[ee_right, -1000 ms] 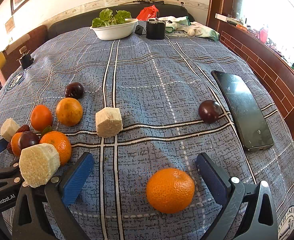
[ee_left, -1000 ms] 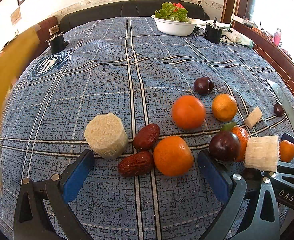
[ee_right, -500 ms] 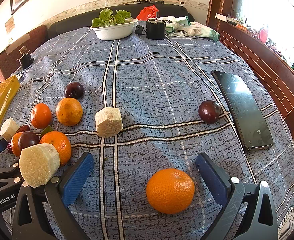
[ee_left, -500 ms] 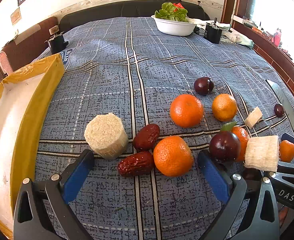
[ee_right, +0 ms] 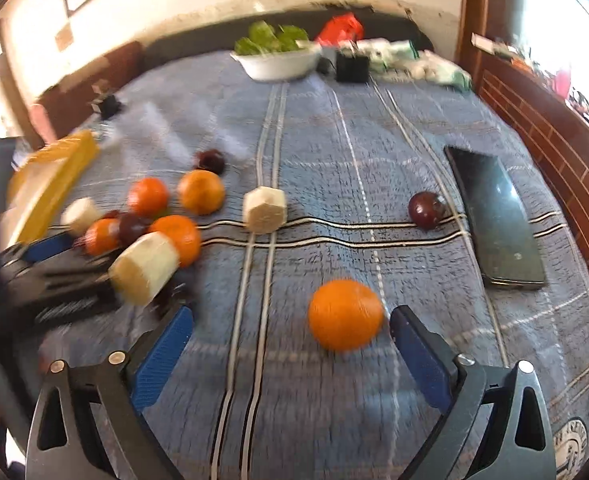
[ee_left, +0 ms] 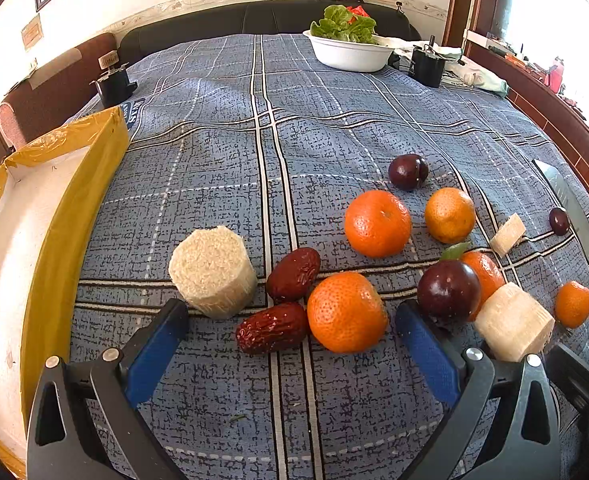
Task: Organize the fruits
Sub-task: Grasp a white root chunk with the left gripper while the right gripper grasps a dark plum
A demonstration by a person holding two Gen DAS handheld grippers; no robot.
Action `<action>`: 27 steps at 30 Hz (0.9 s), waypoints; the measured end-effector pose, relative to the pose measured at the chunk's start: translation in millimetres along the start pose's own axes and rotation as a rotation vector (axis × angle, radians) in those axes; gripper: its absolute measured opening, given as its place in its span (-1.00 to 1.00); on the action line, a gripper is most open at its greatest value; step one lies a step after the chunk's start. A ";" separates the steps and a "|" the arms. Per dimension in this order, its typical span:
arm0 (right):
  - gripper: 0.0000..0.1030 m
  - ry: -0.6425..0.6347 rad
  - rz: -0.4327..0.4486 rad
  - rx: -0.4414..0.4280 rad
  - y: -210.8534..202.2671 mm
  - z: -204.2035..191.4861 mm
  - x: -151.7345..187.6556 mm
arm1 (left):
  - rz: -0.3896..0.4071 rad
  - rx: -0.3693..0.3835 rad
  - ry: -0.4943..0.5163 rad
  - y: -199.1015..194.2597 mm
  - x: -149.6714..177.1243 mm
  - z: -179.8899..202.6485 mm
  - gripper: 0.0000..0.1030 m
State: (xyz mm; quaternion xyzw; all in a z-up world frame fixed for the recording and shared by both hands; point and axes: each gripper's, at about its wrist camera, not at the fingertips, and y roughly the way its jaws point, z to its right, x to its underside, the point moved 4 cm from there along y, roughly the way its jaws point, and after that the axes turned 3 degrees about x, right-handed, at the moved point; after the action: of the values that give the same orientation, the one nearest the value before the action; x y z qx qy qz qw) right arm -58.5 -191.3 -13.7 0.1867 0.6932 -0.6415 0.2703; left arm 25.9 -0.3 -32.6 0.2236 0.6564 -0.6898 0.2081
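Fruit lies on a blue plaid cloth. In the left wrist view my left gripper (ee_left: pixel 290 328) is open and empty; an orange (ee_left: pixel 347 312) and two red dates (ee_left: pixel 272 328) lie between its fingers, a pale cylinder chunk (ee_left: pixel 213 272) by the left finger, a plum (ee_left: pixel 449 292) by the right. More oranges (ee_left: pixel 377 223) and a plum (ee_left: pixel 408 171) lie beyond. A yellow-rimmed tray (ee_left: pixel 66 216) sits at left. In the blurred right wrist view my right gripper (ee_right: pixel 290 340) is open and empty, with an orange (ee_right: pixel 344 314) near its right finger.
A white bowl of lettuce (ee_left: pixel 348 54) and a black box (ee_left: pixel 426 66) stand at the far edge. A phone (ee_right: pixel 494 220) lies at right with a plum (ee_right: pixel 426 210) beside it. A pale chunk (ee_right: pixel 264 209) lies mid-cloth. A knife (ee_left: pixel 570 210) lies at far right.
The yellow tray has come to rest on the cloth at left. My right gripper has tilted and shifted left, blurring its view; the orange now sits nearer its right finger. The left gripper stayed still.
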 end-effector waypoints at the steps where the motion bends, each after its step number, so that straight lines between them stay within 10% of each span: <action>1: 0.92 -0.005 0.024 -0.017 -9.7 0.4 3.6 | -0.003 0.000 0.000 0.2 -0.1 -0.1 1.00; 10: 0.24 -0.062 0.082 -0.117 -39.9 -15.9 10.1 | -0.011 0.184 0.111 -49.9 20.9 -0.7 0.94; 16: 0.22 -0.103 0.098 -0.189 -42.4 -36.5 1.9 | 0.016 0.274 0.111 -84.4 33.7 -25.4 0.38; 18: 0.22 -0.114 0.073 -0.194 -34.4 -43.2 0.8 | -0.015 0.298 0.084 -81.7 35.6 -35.4 -0.11; 27: -0.03 -0.115 0.000 -0.189 -0.7 -55.7 -4.5 | -0.012 0.351 0.068 -84.6 37.3 -40.6 -0.25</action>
State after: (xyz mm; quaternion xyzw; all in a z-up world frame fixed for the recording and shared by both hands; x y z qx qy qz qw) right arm -62.9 -135.9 -8.7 0.1230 0.7339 -0.5830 0.3261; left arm -52.1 44.9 12.9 0.2759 0.5339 -0.7870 0.1393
